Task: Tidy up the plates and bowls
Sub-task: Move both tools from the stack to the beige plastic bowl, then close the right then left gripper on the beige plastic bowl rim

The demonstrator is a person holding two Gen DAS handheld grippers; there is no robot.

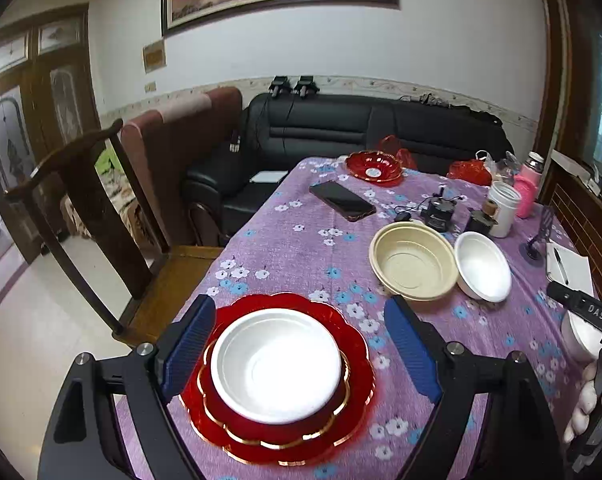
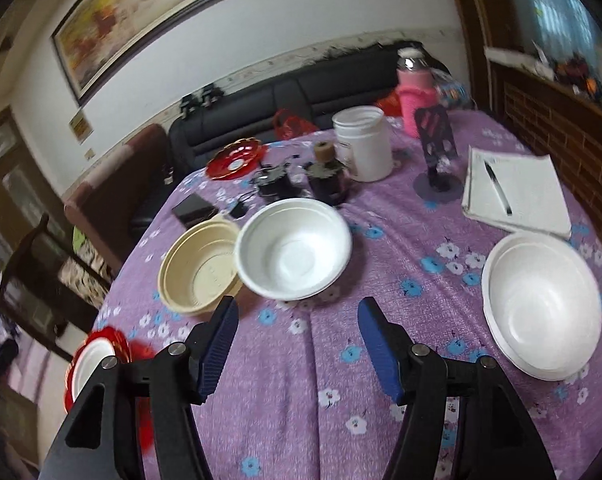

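Observation:
In the left wrist view a white plate (image 1: 277, 364) lies on stacked red scalloped plates (image 1: 353, 420) at the table's near left corner. My left gripper (image 1: 301, 344) is open, its blue pads either side of the stack, holding nothing. A beige bowl (image 1: 415, 266) and a white bowl (image 1: 484, 266) sit side by side mid-table. Another red plate (image 1: 375, 166) is at the far end. In the right wrist view my right gripper (image 2: 299, 340) is open and empty, just in front of the white bowl (image 2: 295, 248) and beige bowl (image 2: 199, 266). Stacked white bowls (image 2: 541, 304) sit to its right.
A phone (image 1: 343, 200), small dark gadgets (image 1: 441, 210), a white jar (image 2: 365, 142), a pink bottle (image 2: 415, 96), a phone stand (image 2: 437, 148) and a notebook with pen (image 2: 517, 190) crowd the far and right side of the table. A wooden chair (image 1: 101, 216) stands left.

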